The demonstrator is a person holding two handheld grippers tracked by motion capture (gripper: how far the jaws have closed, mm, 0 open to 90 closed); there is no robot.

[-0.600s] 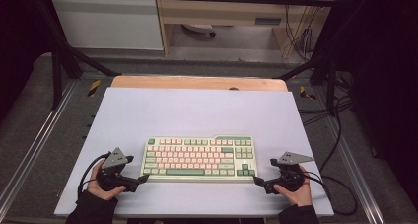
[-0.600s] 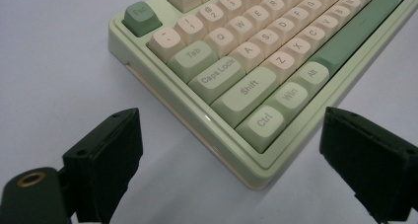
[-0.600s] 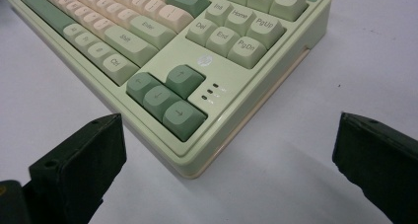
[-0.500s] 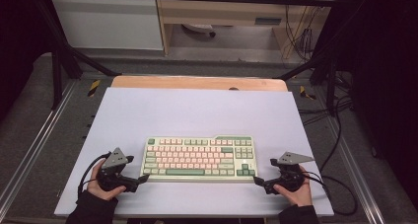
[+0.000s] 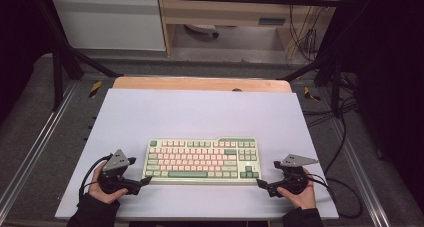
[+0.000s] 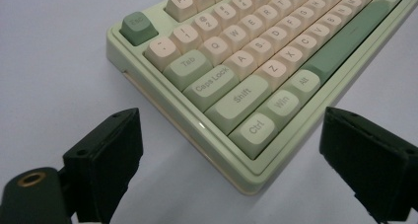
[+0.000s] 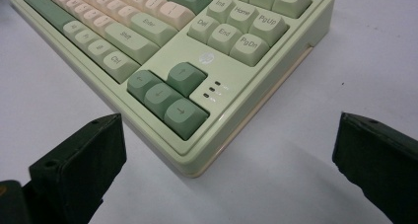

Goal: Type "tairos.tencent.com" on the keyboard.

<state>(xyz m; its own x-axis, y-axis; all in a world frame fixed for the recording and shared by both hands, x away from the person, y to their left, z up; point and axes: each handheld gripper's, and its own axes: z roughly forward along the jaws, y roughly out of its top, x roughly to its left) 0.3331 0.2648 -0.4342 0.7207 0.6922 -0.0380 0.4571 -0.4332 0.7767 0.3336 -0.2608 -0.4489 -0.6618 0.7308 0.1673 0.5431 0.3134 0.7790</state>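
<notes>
- Where the pale bench (image 5: pixel 200 112) nears the person's edge, a green-and-cream keyboard (image 5: pixel 201 160) lies flat.
- The left tool (image 5: pixel 145 181) sits just off the keyboard's near-left corner, jaws spread wide, gripping nothing.
- The right tool (image 5: pixel 260 183) sits just off the near-right corner by the arrow keys (image 7: pixel 167 98), jaws likewise wide apart.

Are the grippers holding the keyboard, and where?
No, nothing is held. The left gripper and right gripper are open at the near corners of the keyboard, jaws not touching it.

bare mat (image 5: pixel 200 112) open beyond keyboard (image 5: pixel 202 160), keyboard corners between each gripper's spread jaws
</notes>
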